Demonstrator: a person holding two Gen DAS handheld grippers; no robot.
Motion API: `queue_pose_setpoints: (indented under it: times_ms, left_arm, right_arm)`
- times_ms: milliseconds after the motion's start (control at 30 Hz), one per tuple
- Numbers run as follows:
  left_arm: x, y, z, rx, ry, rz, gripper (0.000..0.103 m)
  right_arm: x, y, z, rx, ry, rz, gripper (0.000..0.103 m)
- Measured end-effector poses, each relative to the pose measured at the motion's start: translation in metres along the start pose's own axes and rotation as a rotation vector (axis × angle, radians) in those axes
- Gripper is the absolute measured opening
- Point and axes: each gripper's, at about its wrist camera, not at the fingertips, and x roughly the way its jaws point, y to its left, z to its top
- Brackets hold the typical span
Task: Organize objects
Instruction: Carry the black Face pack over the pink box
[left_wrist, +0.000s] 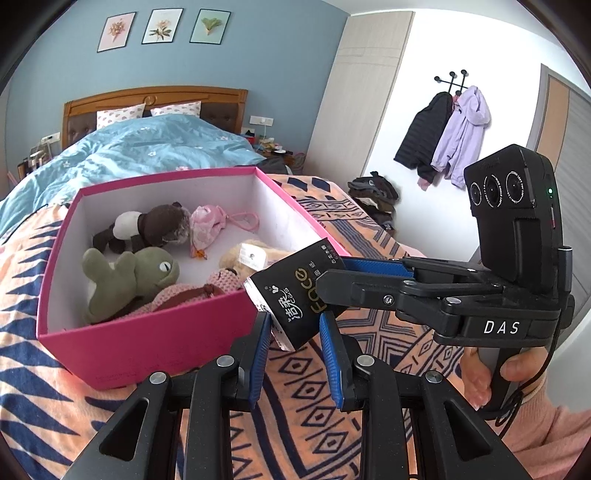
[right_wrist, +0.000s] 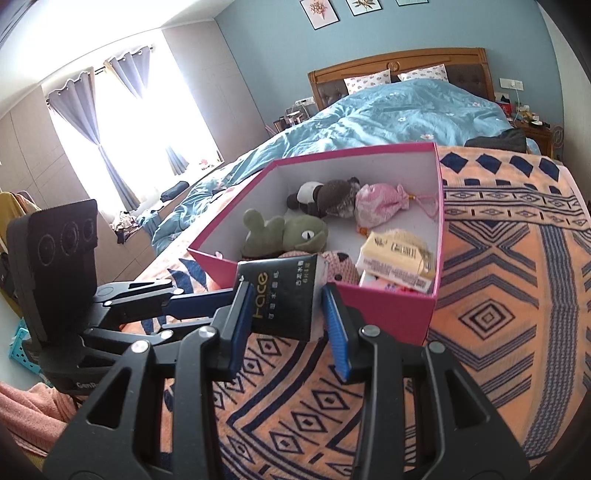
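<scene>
The black tissue pack (left_wrist: 295, 291) hangs just above the near right corner of the pink box (left_wrist: 147, 343), which holds a green frog plush (left_wrist: 129, 277), a brown-and-white plush (left_wrist: 144, 227), a pink drawstring pouch (left_wrist: 207, 225) and a beige plush (left_wrist: 251, 254). Both grippers pinch it: the left gripper (left_wrist: 295, 354) clamps its near end, the right gripper (right_wrist: 288, 321) its other end, both pointing downward. Its long axis tilts, far end higher.

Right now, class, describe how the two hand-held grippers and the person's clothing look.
Each hand-held gripper is black plastic with ribbed blue pads and silver screws. The right hand-held gripper carries white "DAS" lettering, a three-lens camera block, a green light and a thin black cable. The left hand-held gripper matches. Sleeves are pink knit.
</scene>
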Motion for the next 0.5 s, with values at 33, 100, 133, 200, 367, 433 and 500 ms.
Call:
queue_pose_setpoints:
  times_ms: [33, 100, 133, 200, 367, 433, 500]
  left_arm:
    - [0.0, 0.0, 0.0, 0.001, -0.002, 0.001, 0.026]
    - [0.0, 0.002, 0.003, 0.001, -0.007, 0.004, 0.026]
    - [0.0, 0.003, 0.004, 0.002, -0.008, 0.006, 0.026]
    - [0.001, 0.005, 0.005, 0.002, -0.009, 0.011, 0.026]
    - [0.002, 0.009, 0.012, 0.003, -0.017, 0.021, 0.026]
    - [0.003, 0.011, 0.015, -0.001, -0.019, 0.019, 0.026]
    - [0.004, 0.014, 0.018, -0.004, -0.02, 0.019, 0.026]
  right_arm:
    - [0.0, 0.0, 0.001, -0.002, -0.001, 0.0, 0.041]
    - [0.002, 0.001, 0.004, -0.003, -0.002, 0.001, 0.041]
    - [0.003, 0.0, 0.004, -0.002, -0.003, 0.001, 0.041]
    - [0.005, 0.0, 0.006, -0.003, -0.003, 0.0, 0.041]
    - [0.008, -0.001, 0.013, -0.005, -0.008, 0.0, 0.041]
    - [0.009, -0.001, 0.016, -0.005, -0.011, -0.002, 0.041]
    - [0.011, -0.002, 0.02, -0.005, -0.013, -0.001, 0.041]
